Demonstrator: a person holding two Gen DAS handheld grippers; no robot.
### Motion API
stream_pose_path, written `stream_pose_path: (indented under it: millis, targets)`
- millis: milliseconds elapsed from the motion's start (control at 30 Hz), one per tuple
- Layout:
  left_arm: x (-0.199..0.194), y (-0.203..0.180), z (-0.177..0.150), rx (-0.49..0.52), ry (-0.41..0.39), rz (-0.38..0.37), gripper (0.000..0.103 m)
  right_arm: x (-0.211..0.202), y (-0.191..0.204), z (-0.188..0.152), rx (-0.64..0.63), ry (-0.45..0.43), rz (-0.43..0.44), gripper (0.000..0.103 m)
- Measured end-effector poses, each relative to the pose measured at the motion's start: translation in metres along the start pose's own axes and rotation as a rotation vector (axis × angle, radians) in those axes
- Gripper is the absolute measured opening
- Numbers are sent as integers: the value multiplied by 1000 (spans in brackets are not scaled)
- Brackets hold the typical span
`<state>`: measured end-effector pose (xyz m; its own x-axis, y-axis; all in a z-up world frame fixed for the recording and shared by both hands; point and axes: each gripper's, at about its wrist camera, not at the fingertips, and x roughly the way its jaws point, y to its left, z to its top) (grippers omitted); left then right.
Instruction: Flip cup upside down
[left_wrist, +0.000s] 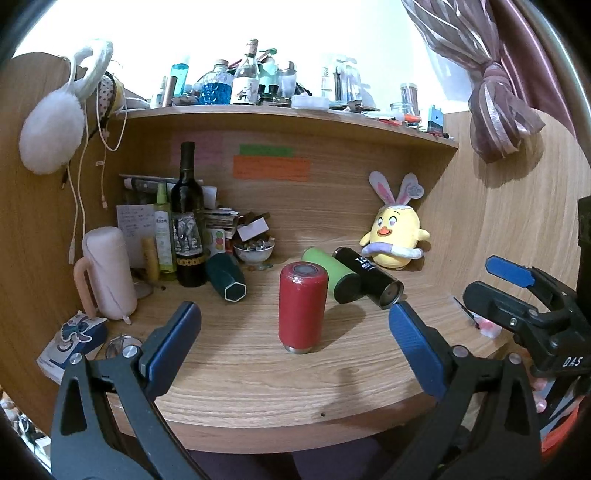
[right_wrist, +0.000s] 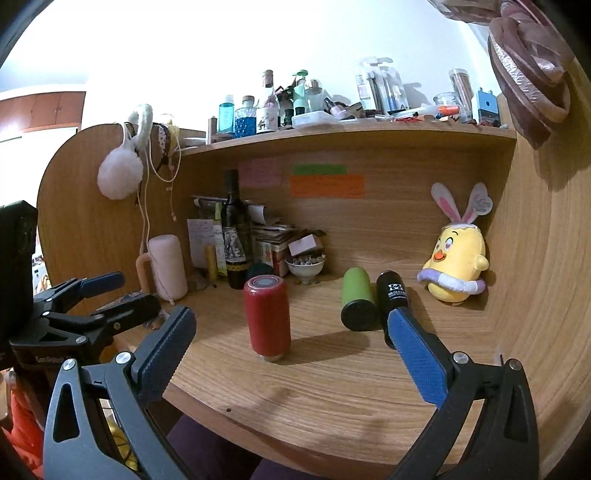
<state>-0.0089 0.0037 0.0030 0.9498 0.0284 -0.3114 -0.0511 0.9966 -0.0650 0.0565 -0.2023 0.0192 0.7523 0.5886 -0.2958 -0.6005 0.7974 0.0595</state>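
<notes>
A red cup (left_wrist: 302, 309) stands on the wooden desk (left_wrist: 258, 376), base up and silver rim down. It shows in the right wrist view too (right_wrist: 267, 318). My left gripper (left_wrist: 293, 314) is open and empty, held back from the cup near the desk's front edge. My right gripper (right_wrist: 291, 321) is open and empty, also short of the cup. The right gripper shows at the right of the left wrist view (left_wrist: 517, 295). The left gripper shows at the left of the right wrist view (right_wrist: 96, 295).
A green cup (left_wrist: 334, 275), a black cup (left_wrist: 369, 280) and a dark teal cup (left_wrist: 226, 281) lie on their sides behind the red one. A wine bottle (left_wrist: 188, 221), a pink mug (left_wrist: 107, 273), a small bowl (left_wrist: 255, 253) and a yellow plush chick (left_wrist: 395, 236) stand at the back.
</notes>
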Motion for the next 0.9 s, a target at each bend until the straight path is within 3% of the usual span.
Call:
stream_pose_path:
  millis: [900]
  targets:
    - [1,-1,0,7,-2,-7,103,2,-1,-1,24,12,8,103]
